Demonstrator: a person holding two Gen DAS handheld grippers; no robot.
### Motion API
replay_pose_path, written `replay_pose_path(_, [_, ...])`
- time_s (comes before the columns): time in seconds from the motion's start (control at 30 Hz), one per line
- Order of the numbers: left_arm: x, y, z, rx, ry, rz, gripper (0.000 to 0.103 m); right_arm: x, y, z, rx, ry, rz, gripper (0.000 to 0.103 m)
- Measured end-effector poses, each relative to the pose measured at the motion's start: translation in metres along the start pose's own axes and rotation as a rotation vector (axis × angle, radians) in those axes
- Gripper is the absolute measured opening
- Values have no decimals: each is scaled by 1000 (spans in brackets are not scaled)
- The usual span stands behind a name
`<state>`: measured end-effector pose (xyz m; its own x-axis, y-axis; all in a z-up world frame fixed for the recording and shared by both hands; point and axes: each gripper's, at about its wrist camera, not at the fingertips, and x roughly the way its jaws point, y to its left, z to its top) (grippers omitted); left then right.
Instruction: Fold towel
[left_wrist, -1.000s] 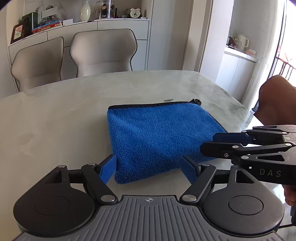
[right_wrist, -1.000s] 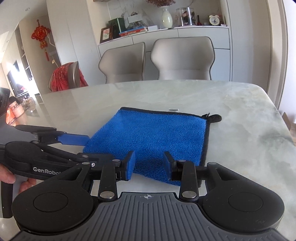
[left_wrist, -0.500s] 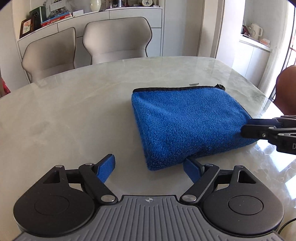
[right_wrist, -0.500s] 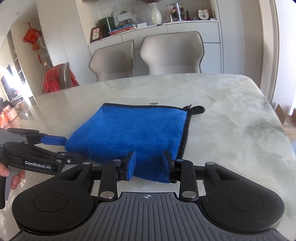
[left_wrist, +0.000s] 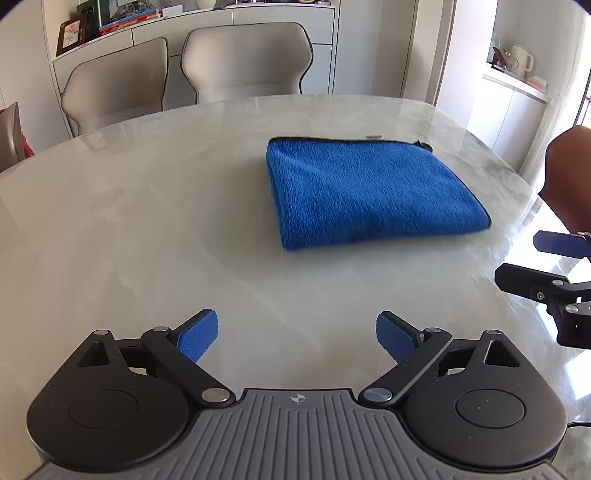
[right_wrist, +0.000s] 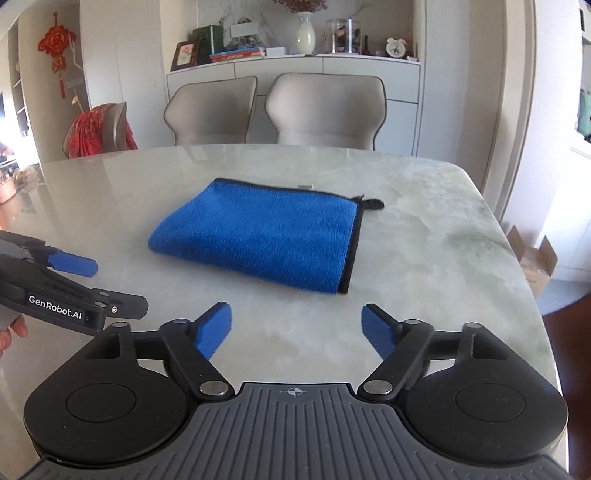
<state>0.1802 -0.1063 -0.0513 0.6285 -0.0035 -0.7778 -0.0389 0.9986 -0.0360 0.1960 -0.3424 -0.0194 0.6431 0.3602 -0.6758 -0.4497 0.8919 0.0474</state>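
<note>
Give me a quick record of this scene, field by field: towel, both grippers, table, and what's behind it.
towel: blue towel, folded, lying flat, black-edged, small loop at its far right corner
left gripper: open, holding nothing, short of the towel
right gripper: open, holding nothing, short of the towel
table: pale marble table
chairs: two beige chairs at the far side
contact: neither gripper touches the towel

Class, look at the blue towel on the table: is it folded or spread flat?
Folded. The blue towel lies as a thick, compact rectangle with a rounded doubled edge on its left side and layered black-trimmed edges on the right.
</note>
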Motion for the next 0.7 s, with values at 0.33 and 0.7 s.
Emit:
replay_pose_path(0.33, [-65,-8,-24,-22,-34,50,101,-46,27,-12,-6,97,-41,102])
replay_pose_path(0.7, [-135,-3,-52,-73,-26,69,101,-105,67,-11,-10,56,-145,102])
